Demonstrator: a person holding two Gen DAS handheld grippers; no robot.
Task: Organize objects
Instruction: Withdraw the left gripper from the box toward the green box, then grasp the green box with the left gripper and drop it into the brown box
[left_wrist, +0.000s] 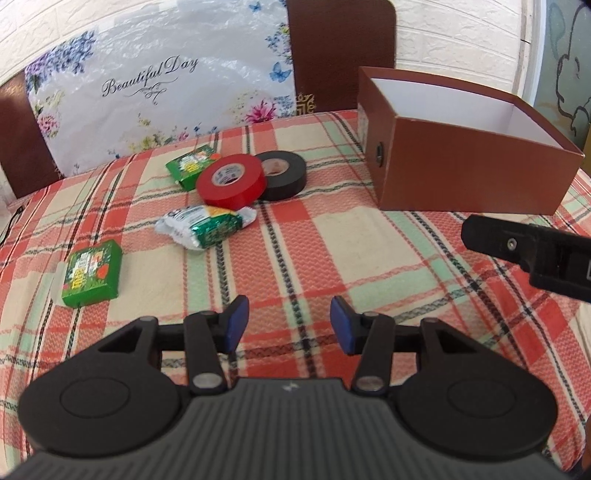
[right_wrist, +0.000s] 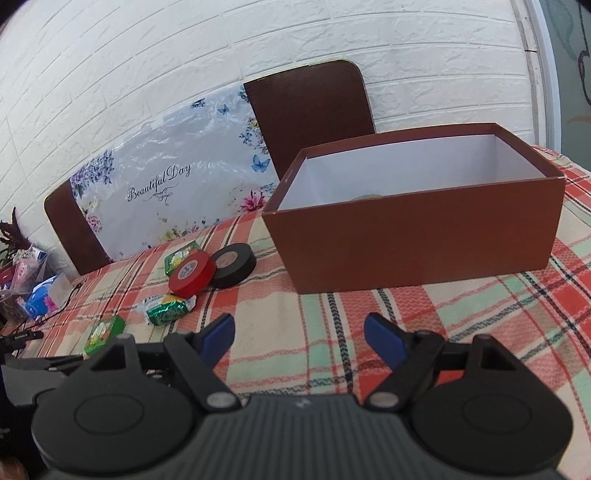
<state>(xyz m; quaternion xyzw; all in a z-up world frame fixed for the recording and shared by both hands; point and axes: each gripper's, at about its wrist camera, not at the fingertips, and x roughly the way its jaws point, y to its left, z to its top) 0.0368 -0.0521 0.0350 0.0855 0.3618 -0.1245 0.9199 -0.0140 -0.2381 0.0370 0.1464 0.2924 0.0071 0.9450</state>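
A red tape roll and a black tape roll lie side by side on the plaid tablecloth. A green packet lies behind them, a crumpled green and white packet in front, and a green box nearer left. An open brown box stands at the right; something small lies on its floor. My left gripper is open and empty. My right gripper is open and empty, in front of the box; its body shows in the left wrist view.
Two brown chair backs stand behind the table, with a floral "Beautiful Day" plastic sheet draped between them. A white brick wall is behind. Small clutter and a cable sit at the table's far left.
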